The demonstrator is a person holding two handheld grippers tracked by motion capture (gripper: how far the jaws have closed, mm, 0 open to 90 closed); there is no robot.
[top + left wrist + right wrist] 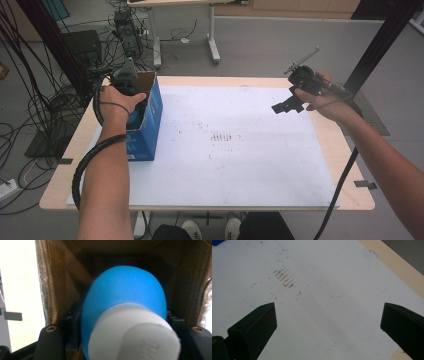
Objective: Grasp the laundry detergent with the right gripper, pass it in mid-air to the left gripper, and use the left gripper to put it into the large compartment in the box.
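While the left gripper (134, 95) is sunk into the open top of a blue cardboard box (150, 122) at the left end of the table (345, 150), its jaws are clamped on a blue, rounded object with a white cap (125, 315). Seen from the left gripper view, that object sits squarely between the two black jaws, its white end nearest the camera and its blue dome pointing away into the box. Brown cardboard walls rise close on both sides of the jaws and beyond the dome. The left hand (117, 102) wraps the gripper's body just above the box rim, and its cable (82, 167) loops back along the forearm.

To the right of that gripper, a white sheet (225, 160) covers most of the tabletop, bearing a patch of dark smudges (222, 137) roughly midway between the two grippers.

Farther right, well apart from the box, the right gripper (286, 106) is held above the sheet's far right corner by the right hand (327, 100). Its jaws stand wide apart with nothing between them. In the right gripper view, bare white sheet lies under and ahead of them, the smudges (284, 277) off toward the upper left, and the table's wooden edge (397, 262) beyond the right jaw.
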